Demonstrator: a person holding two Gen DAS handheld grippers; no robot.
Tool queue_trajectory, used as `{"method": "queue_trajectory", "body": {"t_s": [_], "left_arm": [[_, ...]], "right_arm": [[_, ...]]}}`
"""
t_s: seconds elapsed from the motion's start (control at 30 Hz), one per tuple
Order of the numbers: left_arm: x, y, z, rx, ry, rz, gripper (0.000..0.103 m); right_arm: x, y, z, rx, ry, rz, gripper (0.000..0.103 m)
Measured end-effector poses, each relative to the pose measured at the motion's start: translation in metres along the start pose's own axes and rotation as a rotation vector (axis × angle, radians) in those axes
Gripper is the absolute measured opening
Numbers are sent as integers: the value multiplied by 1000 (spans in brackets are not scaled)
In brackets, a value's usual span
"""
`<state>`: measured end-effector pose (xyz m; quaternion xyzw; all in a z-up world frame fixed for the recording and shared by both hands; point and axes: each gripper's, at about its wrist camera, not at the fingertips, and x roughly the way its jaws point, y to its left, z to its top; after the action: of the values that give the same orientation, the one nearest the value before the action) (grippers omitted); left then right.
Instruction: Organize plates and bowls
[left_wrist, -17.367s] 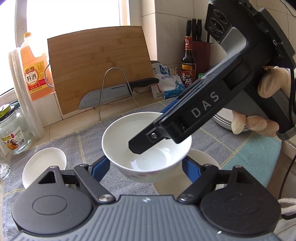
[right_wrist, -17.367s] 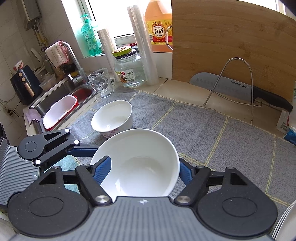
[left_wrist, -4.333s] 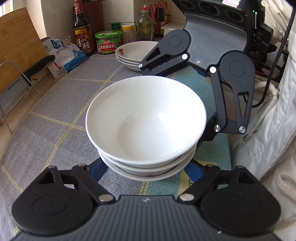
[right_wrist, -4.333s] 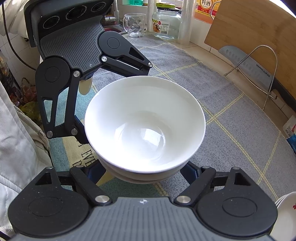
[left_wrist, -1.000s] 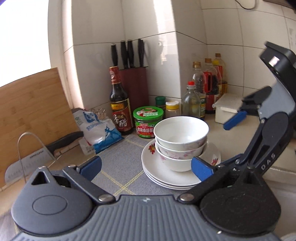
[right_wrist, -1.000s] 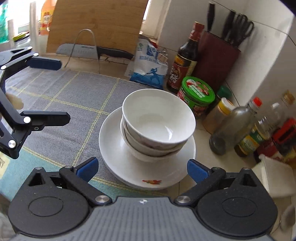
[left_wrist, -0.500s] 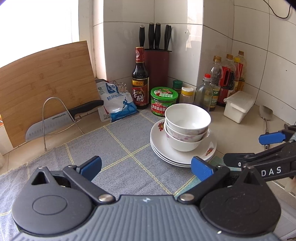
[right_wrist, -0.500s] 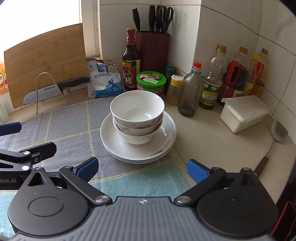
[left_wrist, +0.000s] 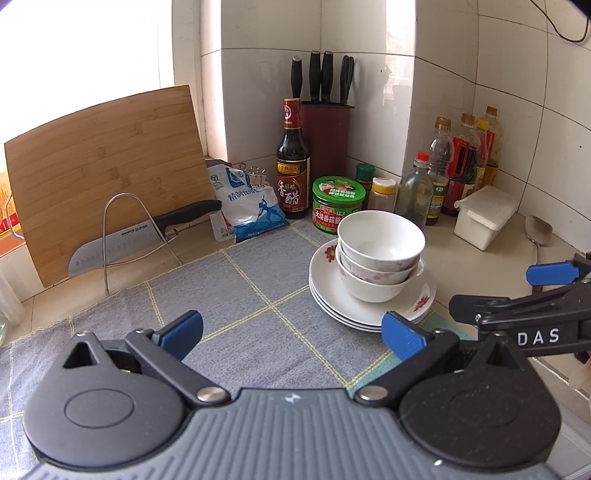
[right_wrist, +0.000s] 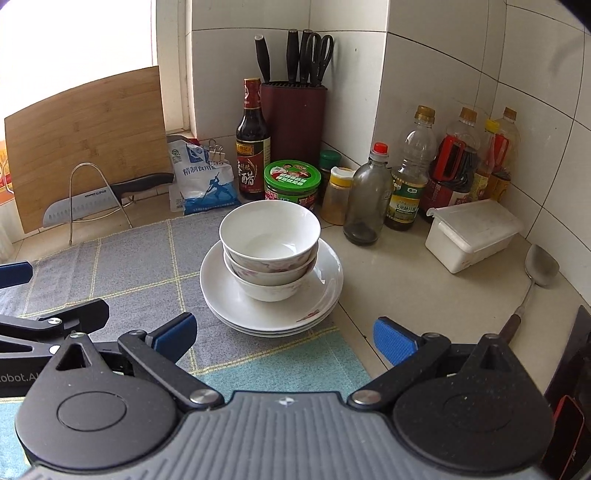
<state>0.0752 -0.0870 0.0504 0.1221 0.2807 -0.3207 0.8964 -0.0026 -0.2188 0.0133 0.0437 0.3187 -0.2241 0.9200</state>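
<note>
A stack of three white ceramic bowls (right_wrist: 270, 254) sits nested on a pile of white floral-edged plates (right_wrist: 236, 295), just right of centre in the left wrist view and at centre in the right wrist view. The plates rest on the right edge of a grey checked cloth mat (left_wrist: 236, 295) that covers a pale stone countertop (right_wrist: 406, 288) in a corner of white wall tiles (right_wrist: 461, 55).

The left gripper (left_wrist: 291, 330) hangs low in its own frame, blue-padded fingers wide apart and holding nothing. The right gripper (right_wrist: 284, 338) does likewise, jaws spread and empty, short of the plates.

At upper left a bamboo cutting board (left_wrist: 103, 170) leans against the wall behind a wire stand with a steel knife (left_wrist: 122, 240). Toward the corner stand a blue-and-white salt bag (right_wrist: 203, 181), a dark vinegar bottle (right_wrist: 253, 147), a maroon knife block (right_wrist: 293, 118) and a green-lidded jar (right_wrist: 291, 182). At right are oil bottles (right_wrist: 410, 177), a white plastic lidded box (right_wrist: 472, 232) and a metal spatula (right_wrist: 535, 280).
</note>
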Motion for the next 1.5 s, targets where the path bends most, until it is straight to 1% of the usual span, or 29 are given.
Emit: {"method": "queue_trajectory", "body": {"t_s": [0.33,1.5], "left_arm": [[-3,-1,1,-11,-1,12,102],[-4,-1,2,-14,-5,11,102]], "right_arm": [[-1,2,1,3,-5,-2,103],[-5,1,3,1,-16,-16,103]]}}
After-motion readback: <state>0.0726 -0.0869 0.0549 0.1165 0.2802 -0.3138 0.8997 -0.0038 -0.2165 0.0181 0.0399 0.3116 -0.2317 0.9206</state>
